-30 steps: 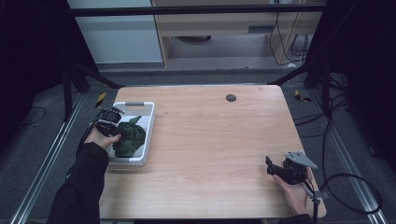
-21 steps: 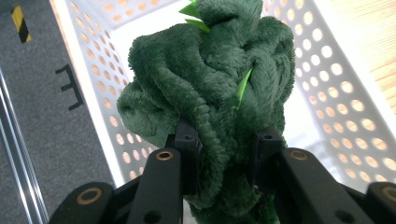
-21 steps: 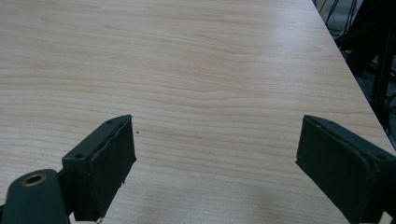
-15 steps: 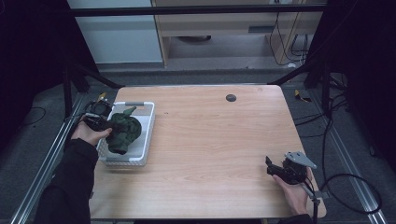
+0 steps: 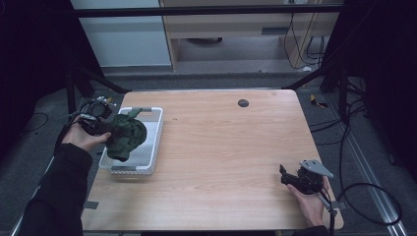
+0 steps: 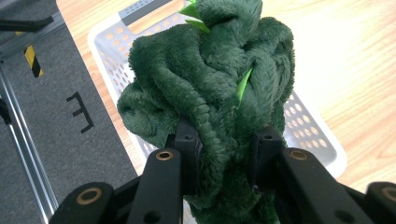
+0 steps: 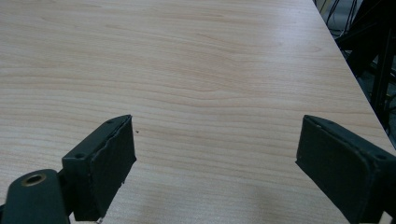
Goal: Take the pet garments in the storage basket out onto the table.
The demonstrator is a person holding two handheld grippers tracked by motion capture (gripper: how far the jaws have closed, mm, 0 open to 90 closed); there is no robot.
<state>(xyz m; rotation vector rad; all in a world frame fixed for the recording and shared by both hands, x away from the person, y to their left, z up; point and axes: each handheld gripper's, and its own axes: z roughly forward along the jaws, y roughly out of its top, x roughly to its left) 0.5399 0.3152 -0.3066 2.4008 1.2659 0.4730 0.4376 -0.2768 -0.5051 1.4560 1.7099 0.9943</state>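
A crumpled dark green plush cloth (image 5: 126,136) (image 6: 210,84) with small bright green bits hangs just above the white perforated basket (image 5: 149,112) (image 6: 108,32) at the table's left edge. My left gripper (image 5: 109,131) (image 6: 226,144) is shut on it, both black jaws pressed into the bunched fabric from either side. The cloth hides much of the basket's inside. My right gripper (image 5: 283,176) (image 7: 215,149) rests low over the wood near the table's front right corner, open, with only bare tabletop between its pads.
The wooden table (image 5: 221,147) (image 7: 187,70) has a small round black grommet (image 5: 243,103) near its far edge. Grey floor and a metal rail (image 6: 18,126) lie left of the basket. Cables trail on the floor at the right.
The left gripper has lifted the green cloth up out of the basket and drawn it slightly leftward. The right gripper has stayed put.
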